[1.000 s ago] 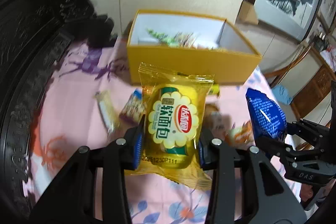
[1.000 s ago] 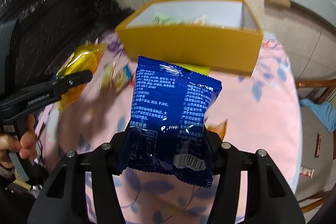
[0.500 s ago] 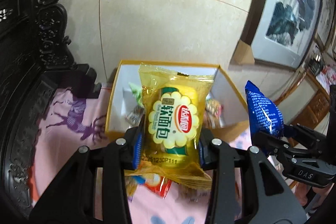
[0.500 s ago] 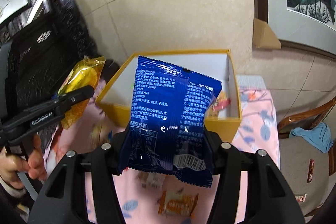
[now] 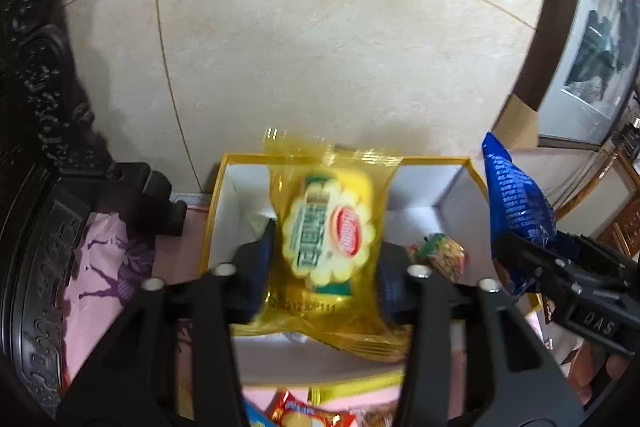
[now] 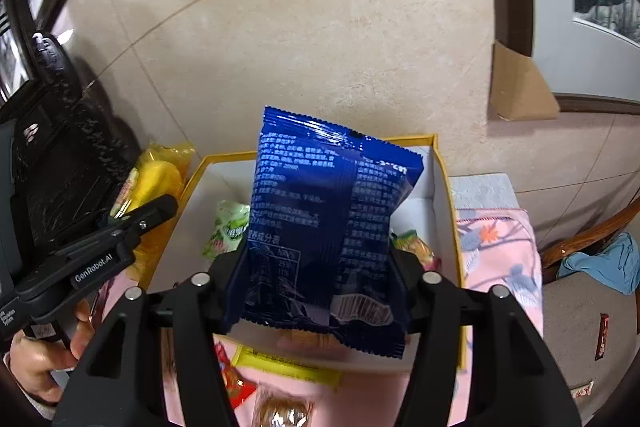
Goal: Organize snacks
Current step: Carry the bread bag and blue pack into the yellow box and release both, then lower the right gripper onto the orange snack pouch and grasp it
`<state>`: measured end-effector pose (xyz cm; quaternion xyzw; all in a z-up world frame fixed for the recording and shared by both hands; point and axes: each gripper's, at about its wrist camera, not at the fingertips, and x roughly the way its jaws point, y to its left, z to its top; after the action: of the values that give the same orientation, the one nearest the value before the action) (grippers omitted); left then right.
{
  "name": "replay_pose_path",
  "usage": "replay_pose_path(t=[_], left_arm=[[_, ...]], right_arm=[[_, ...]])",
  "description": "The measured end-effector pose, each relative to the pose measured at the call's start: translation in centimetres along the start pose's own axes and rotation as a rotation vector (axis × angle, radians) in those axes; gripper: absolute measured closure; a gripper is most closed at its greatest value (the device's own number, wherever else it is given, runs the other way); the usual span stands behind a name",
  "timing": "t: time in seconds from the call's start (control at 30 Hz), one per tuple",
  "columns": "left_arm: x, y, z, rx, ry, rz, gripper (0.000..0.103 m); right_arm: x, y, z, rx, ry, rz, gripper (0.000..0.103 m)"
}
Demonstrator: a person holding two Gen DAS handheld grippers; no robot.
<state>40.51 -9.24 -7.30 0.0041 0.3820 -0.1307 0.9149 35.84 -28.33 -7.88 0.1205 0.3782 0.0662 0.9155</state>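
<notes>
Left tongs (image 5: 324,259): jaws have just been opening; the yellow bread packet (image 5: 328,247) stands upright between them, pads apparently clear, directly over the yellow box (image 5: 212,227) below. Right tongs (image 6: 320,267): jaws also just widening, blue packet (image 6: 328,227) upright between; contact unclear. Only the right view shows the green snack (image 6: 228,227) inside.

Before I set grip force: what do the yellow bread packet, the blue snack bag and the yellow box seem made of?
Yellow bread packet: translucent glossy plastic film, crimped ends.
Blue snack bag: shiny, probably foil-lined plastic, with creases and glare.
Yellow box: likely matte cardboard, thin stiff walls, white inside.
</notes>
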Motion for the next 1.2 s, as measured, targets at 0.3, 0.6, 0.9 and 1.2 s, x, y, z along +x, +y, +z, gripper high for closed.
replay_pose_path(t=[0.3,0.6,0.9,1.2], left_arm=[[-4.2,1.2,-3.1,-0.014,-0.083,0.015,0.008],[-7.9,3.4,-14.0,-0.056,0.026,0.068,0.007],[-10.7,4.7,-21.9,-0.122,0.126,0.058,0.007],[-11.8,4.7,-23.8,-0.107,0.164,0.07,0.007]], right_arm=[[-2.3,-0.4,-2.5,0.001,0.016,0.023,0.027],[-5.0,-3.6,-14.6,0.108,0.156,-0.031,0.027],[-5.3,-3.7,-22.7,0.171,0.255,-0.098,0.027],[-2.9,-1.5,-24.9,0.066,0.257,-0.107,0.027]])
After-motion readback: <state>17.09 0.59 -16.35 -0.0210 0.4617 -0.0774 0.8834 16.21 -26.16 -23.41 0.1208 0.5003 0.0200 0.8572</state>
